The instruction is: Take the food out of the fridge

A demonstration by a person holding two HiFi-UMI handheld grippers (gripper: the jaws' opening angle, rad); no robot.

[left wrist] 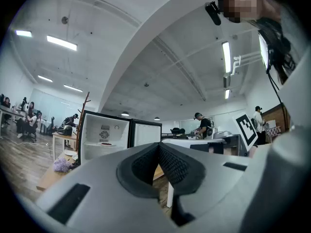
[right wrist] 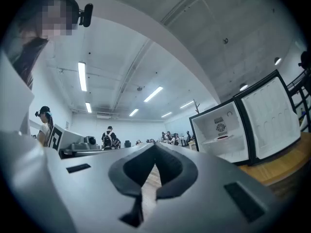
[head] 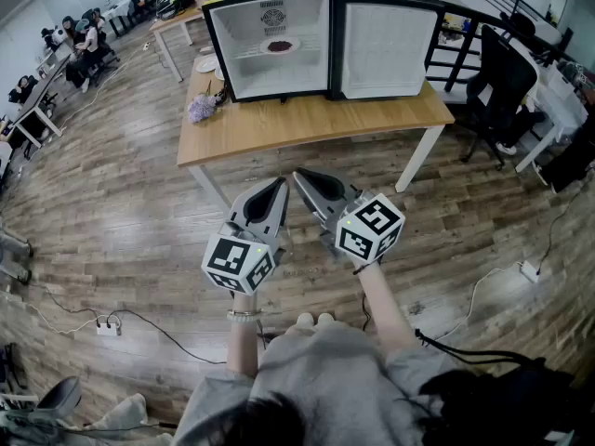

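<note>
Grey two-jaw grippers sit side by side in front of the person, well short of the table. The left gripper [head: 279, 186] and the right gripper [head: 299, 175] each have their jaws pressed together on nothing. Ahead stands a long light wooden table [head: 307, 121] bearing a black mini fridge [head: 246, 74], its door [head: 386, 49] swung open to the right. On the shelf inside lies a white plate [head: 294, 48] of dark food [head: 279, 45].

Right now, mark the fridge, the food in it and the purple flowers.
fridge [head: 270, 77]: head view, lower part of its bare white back wall.
food [head: 279, 45]: head view, middle of the dark heap.
purple flowers [head: 202, 109]: head view, middle of the bunch.
</note>
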